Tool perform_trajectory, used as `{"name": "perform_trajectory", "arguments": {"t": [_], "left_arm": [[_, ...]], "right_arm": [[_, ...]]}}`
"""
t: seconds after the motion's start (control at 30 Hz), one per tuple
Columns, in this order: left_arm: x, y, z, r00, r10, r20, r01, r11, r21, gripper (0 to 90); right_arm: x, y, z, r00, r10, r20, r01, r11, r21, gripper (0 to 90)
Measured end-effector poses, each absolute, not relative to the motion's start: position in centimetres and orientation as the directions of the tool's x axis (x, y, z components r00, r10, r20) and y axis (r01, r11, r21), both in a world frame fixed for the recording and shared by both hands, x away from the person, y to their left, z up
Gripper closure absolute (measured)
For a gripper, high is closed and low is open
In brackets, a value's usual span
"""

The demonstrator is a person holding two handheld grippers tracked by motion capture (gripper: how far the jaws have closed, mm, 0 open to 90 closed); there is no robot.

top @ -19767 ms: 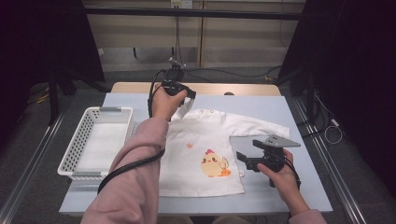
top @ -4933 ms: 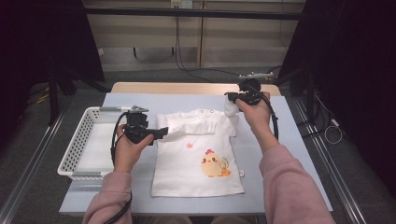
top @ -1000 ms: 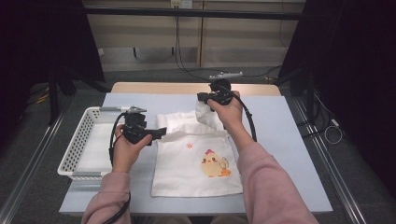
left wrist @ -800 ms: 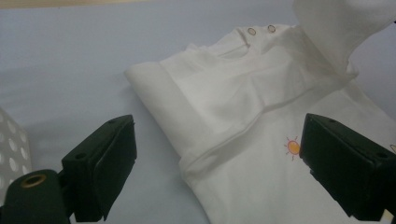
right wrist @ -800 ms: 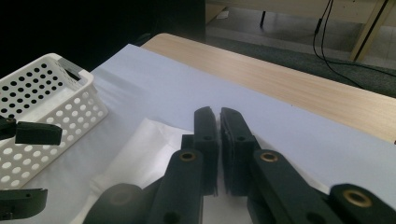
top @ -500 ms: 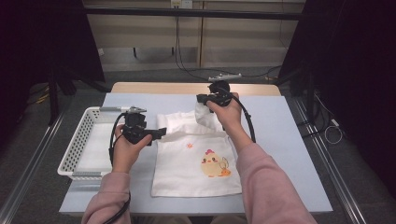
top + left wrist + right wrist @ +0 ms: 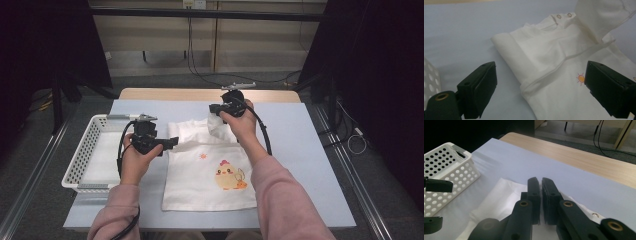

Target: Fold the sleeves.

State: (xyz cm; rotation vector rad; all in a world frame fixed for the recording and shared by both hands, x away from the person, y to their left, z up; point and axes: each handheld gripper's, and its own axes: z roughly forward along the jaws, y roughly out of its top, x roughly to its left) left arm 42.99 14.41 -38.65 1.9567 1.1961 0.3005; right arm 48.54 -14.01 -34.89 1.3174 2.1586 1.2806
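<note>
My right claw (image 7: 216, 109) is pressed together on the sleeve (image 7: 219, 127) of the white shirt (image 7: 210, 170), lifting it at twelve o'clock of the chick print (image 7: 229, 176); the pinched cloth itself is hidden, I think. My left claw (image 7: 541, 87) hangs spread over the shirt's folded nine o'clock edge, beside the white basket (image 7: 82, 155).
</note>
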Motion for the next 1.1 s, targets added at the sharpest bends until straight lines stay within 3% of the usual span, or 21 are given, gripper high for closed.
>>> {"name": "perform_trajectory", "arguments": {"t": [1.1], "left_arm": [[43.0, 14.3, -38.7, 0.526, 0.826, -0.201, 0.639, -0.228, 0.735, 10.9]], "right_arm": [[48.9, -13.2, -36.3, -0.539, 0.824, 0.177, 0.560, 0.194, 0.805, 86.3]]}}
